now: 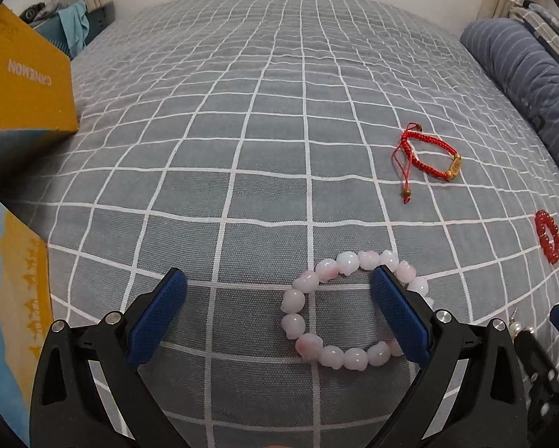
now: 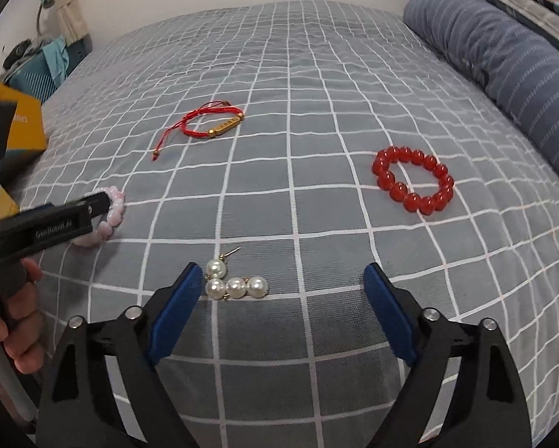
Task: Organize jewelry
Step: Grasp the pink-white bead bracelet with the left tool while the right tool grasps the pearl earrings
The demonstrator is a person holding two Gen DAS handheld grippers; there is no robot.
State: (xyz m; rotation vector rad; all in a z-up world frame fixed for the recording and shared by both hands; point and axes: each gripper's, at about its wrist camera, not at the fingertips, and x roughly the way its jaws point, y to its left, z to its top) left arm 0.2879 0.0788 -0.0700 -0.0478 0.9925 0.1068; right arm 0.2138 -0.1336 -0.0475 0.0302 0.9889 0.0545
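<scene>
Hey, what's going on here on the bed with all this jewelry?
A person is sorting jewelry on a grey checked bedspread with a handheld gripper in each hand. The left gripper is open over a pale pink bead bracelet, one finger inside its loop, nothing gripped. The right gripper is open around a pair of pearl earrings, not pressing them. A red bead bracelet and a red cord bracelet lie untouched farther off.

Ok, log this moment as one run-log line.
left gripper: open over pink bead bracelet | right gripper: open, pearl earrings between fingers, ungripped | red bead bracelet: on bed
</scene>
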